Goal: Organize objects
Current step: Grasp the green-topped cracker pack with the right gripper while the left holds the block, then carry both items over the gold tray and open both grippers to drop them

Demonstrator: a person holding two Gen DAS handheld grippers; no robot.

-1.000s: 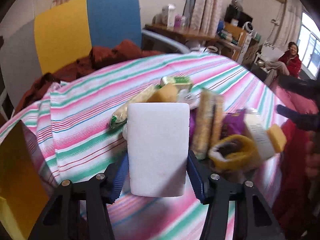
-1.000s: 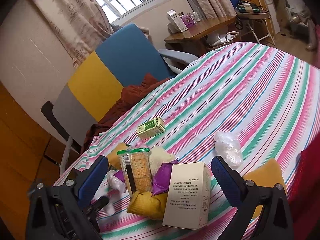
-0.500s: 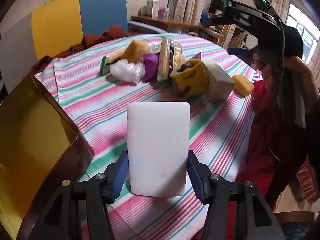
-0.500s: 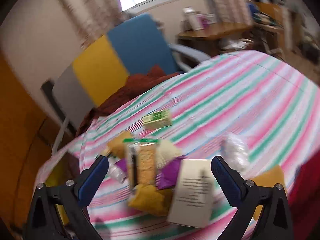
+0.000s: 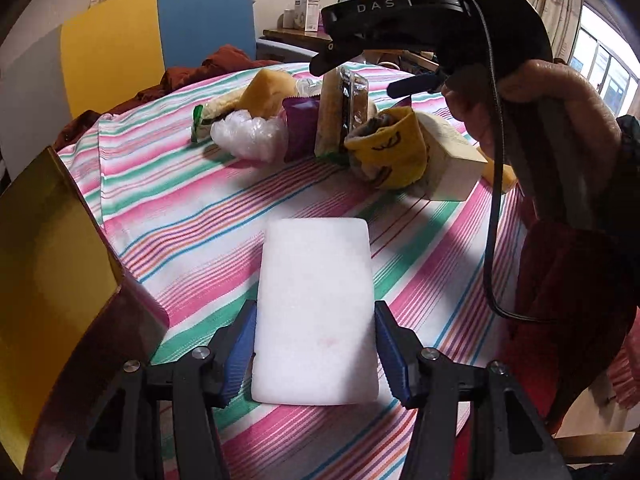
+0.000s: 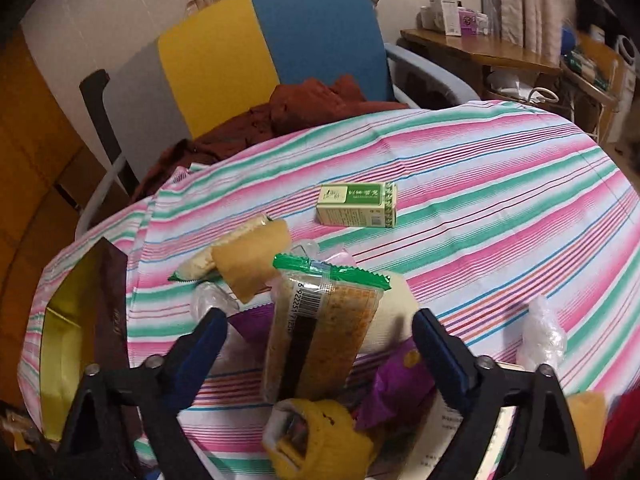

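Striped cloth in pink, green and white covers the table seen from my left wrist, with a yellow-and-blue chair back behind it. My left gripper has its blue fingers clenched on the lower sides of a white block, which I hold flat and pointing forward, low over the near part of the cloth. A box with a gold lining stands open just to my left. Farther on lies the pile: a clear crumpled bag, a purple packet, a cracker pack, a yellow sock and a cream carton. On the right, a person's hand grips the black handle of my right gripper, raised above the pile with a cable hanging down.

From my right wrist, the same table curves away below. My right gripper is released, its blue fingers spread wide and tilted down over the cracker pack, which stands between them without being touched. The yellow sock sits just below, the purple packet beside it, and a small green box lies apart, farther up the cloth. The gold-lined box is at the left edge.
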